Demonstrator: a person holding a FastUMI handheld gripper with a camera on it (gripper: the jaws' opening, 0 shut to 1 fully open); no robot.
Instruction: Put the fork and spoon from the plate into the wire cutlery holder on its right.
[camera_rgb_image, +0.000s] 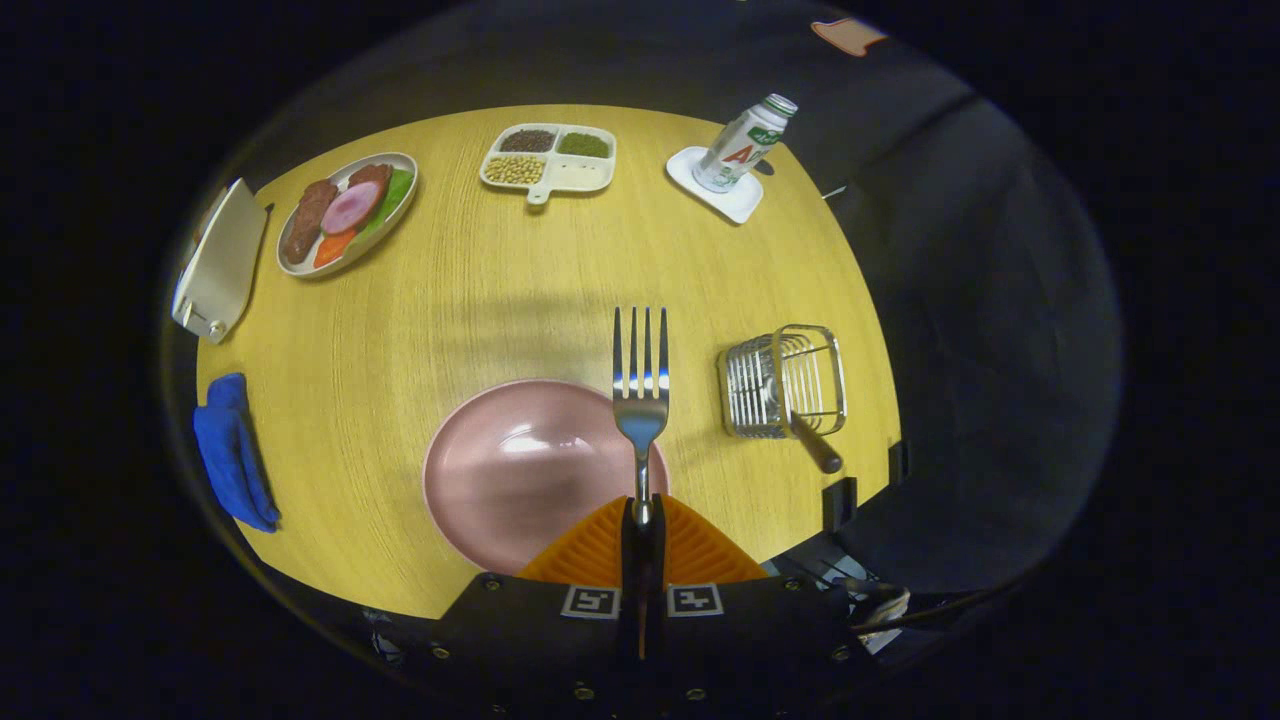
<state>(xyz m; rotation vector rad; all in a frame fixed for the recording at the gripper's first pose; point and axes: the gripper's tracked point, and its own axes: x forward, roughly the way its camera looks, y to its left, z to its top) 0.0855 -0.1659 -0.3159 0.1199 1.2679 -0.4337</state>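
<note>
Gripper (641, 520) pinches fork (640, 385) handle, tines forward, above plate (520, 470); holder (785, 382) right of plate, spoon likely inside.

The camera is riding on the gripper (641, 520), looking forward along its two fingers and down at the round wooden table (500, 300) from well above — high enough that almost the whole tabletop is fitting in. It is sitting over the table's near edge, facing across toward the far side, with the fisheye bending the table's rim.
</note>
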